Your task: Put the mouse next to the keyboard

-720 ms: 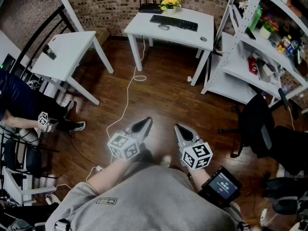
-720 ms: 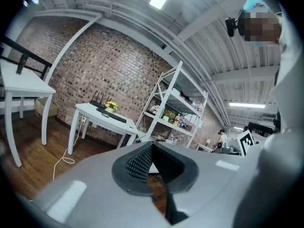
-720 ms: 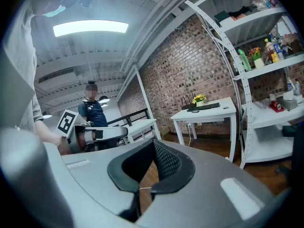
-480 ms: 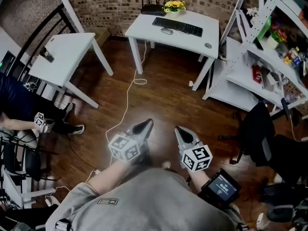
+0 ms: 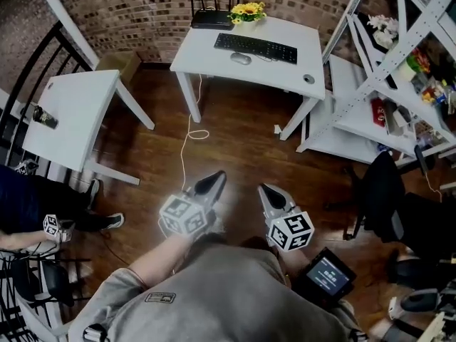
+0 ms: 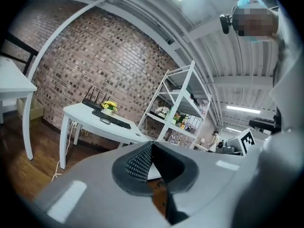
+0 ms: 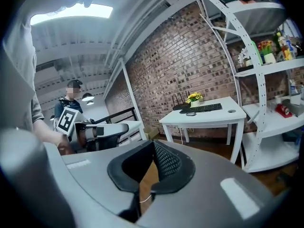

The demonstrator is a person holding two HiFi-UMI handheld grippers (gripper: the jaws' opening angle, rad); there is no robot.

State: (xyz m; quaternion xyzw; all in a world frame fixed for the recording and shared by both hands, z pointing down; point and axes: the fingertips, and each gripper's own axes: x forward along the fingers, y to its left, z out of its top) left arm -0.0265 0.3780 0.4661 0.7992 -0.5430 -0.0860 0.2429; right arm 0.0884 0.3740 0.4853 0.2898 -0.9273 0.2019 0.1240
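Note:
A grey mouse (image 5: 241,58) lies on the white desk (image 5: 214,63) at the far wall, just in front of the left end of the black keyboard (image 5: 256,47). Both grippers hang over the wooden floor, well short of the desk. My left gripper (image 5: 213,182) is shut with nothing in it, and so is my right gripper (image 5: 268,190). In the left gripper view the keyboard (image 6: 115,120) and mouse (image 6: 104,121) show far off above the closed left gripper (image 6: 152,145). The right gripper view has the keyboard (image 7: 201,108) and mouse (image 7: 191,113) beyond the closed right gripper (image 7: 153,143).
A router (image 5: 211,17) and yellow flowers (image 5: 247,9) stand at the desk's back edge. A white side table (image 5: 78,102) is at the left, a metal shelf rack (image 5: 399,84) and a black office chair (image 5: 381,191) at the right. A white cable (image 5: 189,137) trails across the floor. Another person (image 7: 70,109) with a gripper sits at the left.
The head view has moved toward the desk, which now looks larger and more central. Both grippers keep their place in the view and stay shut.

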